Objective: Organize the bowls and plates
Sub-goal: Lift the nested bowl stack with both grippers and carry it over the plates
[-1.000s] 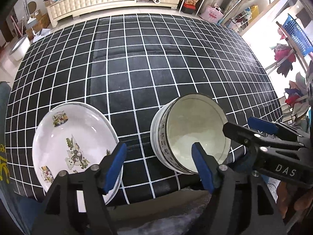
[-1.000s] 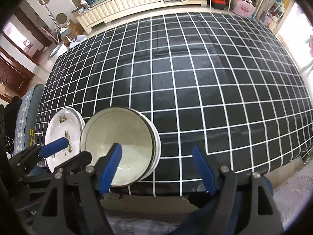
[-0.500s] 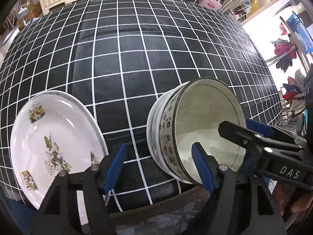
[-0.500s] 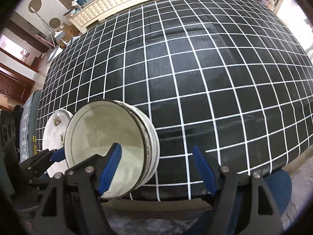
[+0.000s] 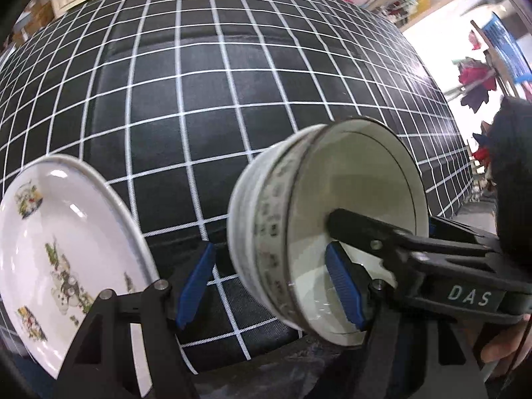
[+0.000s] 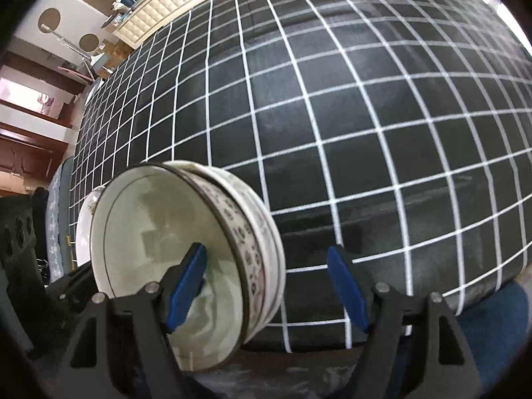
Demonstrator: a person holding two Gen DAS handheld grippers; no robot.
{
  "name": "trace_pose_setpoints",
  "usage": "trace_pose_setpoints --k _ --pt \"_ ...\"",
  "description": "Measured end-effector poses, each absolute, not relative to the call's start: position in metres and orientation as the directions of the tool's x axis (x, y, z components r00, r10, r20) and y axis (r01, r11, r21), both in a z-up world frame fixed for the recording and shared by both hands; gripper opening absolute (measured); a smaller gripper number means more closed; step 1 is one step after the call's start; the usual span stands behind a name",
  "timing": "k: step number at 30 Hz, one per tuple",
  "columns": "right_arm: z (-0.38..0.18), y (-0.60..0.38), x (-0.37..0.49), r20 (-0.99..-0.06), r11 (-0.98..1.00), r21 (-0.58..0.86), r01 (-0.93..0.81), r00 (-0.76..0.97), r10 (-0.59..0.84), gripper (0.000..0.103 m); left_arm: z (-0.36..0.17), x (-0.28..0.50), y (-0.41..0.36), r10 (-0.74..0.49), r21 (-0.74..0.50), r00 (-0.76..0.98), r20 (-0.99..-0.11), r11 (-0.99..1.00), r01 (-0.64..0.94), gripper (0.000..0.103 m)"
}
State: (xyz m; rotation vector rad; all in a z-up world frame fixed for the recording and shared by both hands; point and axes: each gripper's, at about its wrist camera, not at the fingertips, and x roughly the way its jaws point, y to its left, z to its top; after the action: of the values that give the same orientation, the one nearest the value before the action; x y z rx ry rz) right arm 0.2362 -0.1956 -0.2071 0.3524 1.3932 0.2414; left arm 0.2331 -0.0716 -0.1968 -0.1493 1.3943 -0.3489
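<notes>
A: What lies around the bowls (image 5: 319, 232)?

B: A white plate (image 5: 50, 259) with small printed pictures sits just beside them, near the table (image 5: 216, 99) front edge. The right gripper (image 6: 266, 286) crosses in front of the bowls in the left wrist view.

A: Materials?

B: Glossy glazed ware. The bowls are nested, round, dark-rimmed, with a spotted band outside, and tipped on edge. The table wears a black cloth with a white grid.

A: The grippers?

B: The left gripper (image 5: 269, 286) is spread wide, one pad either side of the bowl wall, gripping nothing. The right one is also wide, its left pad inside the bowl; contact is hard to judge through the blur.

A: Room?

B: The cloth beyond is open to the cream cabinet (image 6: 186, 0).
</notes>
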Motion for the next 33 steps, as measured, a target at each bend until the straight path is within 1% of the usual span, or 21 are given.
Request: trace_pose_setpoints --k 2,7,10,11,12,19,24,29,33 --pt "-0.209 -0.199 0.235 -0.904 0.911 0.409 0.048 0.160 0.397 0.078 -0.196 0.233 -0.076 -0.333 -0.310 0.136 -0.933 0.936 0.164 0.067" --pt "-0.212 -0.203 0.232 -0.879 0.882 0.467 0.064 0.144 0.454 0.077 -0.204 0.237 -0.089 -0.385 -0.366 0.112 -0.916 0.917 0.157 0.067" --pt "-0.210 -0.208 0.228 -0.865 0.867 0.494 0.063 0.138 0.482 0.069 -0.205 0.236 -0.095 -0.378 -0.357 0.120 -0.918 0.920 0.164 0.067" --pt "-0.208 -0.207 0.227 -0.865 0.869 0.492 0.055 0.140 0.481 0.064 -0.206 0.236 -0.096 -0.378 -0.357 0.120 -0.918 0.919 0.165 0.067" --pt "-0.206 -0.205 0.226 -0.871 0.876 0.480 0.048 0.142 0.470 0.062 -0.206 0.235 -0.097 -0.377 -0.355 0.121 -0.918 0.920 0.167 0.067" --pt "-0.202 -0.206 0.222 -0.872 0.878 0.476 0.053 0.158 0.463 0.060 -0.198 0.223 -0.097 -0.355 -0.331 0.148 -0.923 0.929 0.165 0.066" --pt "-0.198 -0.196 0.221 -0.885 0.897 0.442 0.020 0.175 0.432 0.058 -0.194 0.224 -0.108 -0.313 -0.281 0.170 -0.934 0.941 0.186 0.065" --pt "-0.194 -0.187 0.219 -0.901 0.919 0.394 -0.008 0.193 0.388 0.054 -0.193 0.223 -0.116 -0.265 -0.226 0.194 -0.945 0.953 0.202 0.060" --pt "-0.192 -0.184 0.220 -0.908 0.927 0.375 -0.005 0.199 0.368 0.053 -0.193 0.226 -0.119 -0.264 -0.228 0.189 -0.946 0.954 0.195 0.058"
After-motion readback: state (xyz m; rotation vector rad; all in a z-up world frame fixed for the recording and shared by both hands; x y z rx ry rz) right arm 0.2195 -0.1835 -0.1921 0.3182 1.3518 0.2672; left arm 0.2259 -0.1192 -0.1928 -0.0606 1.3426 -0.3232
